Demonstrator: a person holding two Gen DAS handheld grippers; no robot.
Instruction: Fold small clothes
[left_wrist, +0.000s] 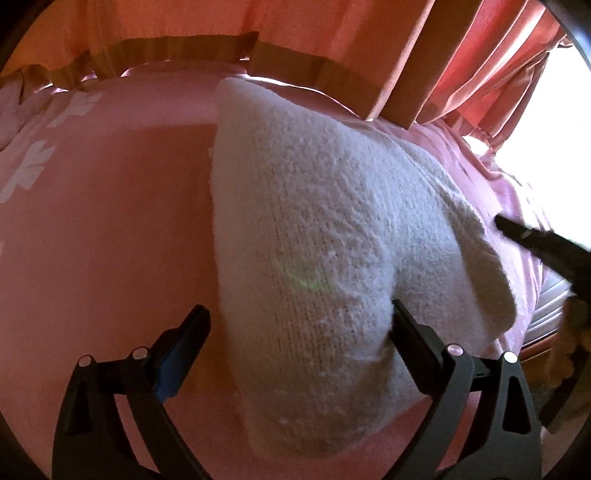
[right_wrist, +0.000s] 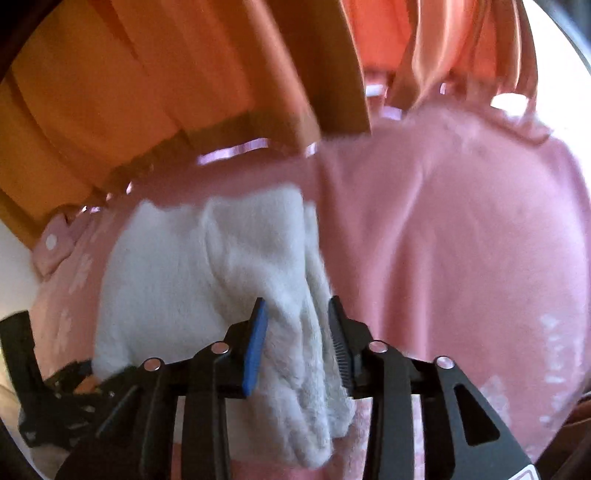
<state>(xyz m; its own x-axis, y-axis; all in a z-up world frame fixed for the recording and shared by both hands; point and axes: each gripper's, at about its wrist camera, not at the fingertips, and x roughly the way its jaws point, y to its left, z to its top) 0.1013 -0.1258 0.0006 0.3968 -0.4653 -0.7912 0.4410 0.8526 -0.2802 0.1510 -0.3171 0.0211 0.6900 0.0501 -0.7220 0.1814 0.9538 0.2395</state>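
Two tools on one fuzzy white knit garment (left_wrist: 317, 229) right now, and each is where it is for a reason. It's lying on a pink bedspread (left_wrist: 110, 229) with a pale leaf print, up near the orange curtains (left_wrist: 155, 22), so I've got a soft bed under it rather than a hard surface.

My right tool (right_wrist: 297, 332) has its jaws narrowed down on a bunched-up strip of the knit, blue pad on one side, ribbed pad on the other. That pinch gives me an edge I can carry over for the fold, I reckon.

My left tool (left_wrist: 297, 325) is spread wide, its jaws straddling the near end of the knit with one finger on the bedspread and the other pressed into the fabric. It isn't gripping anything. My guess is it works as an anchor so the piece doesn't slide while the other side lifts.

Fluffy knit like this probably springs back, so the crease will want pressing.
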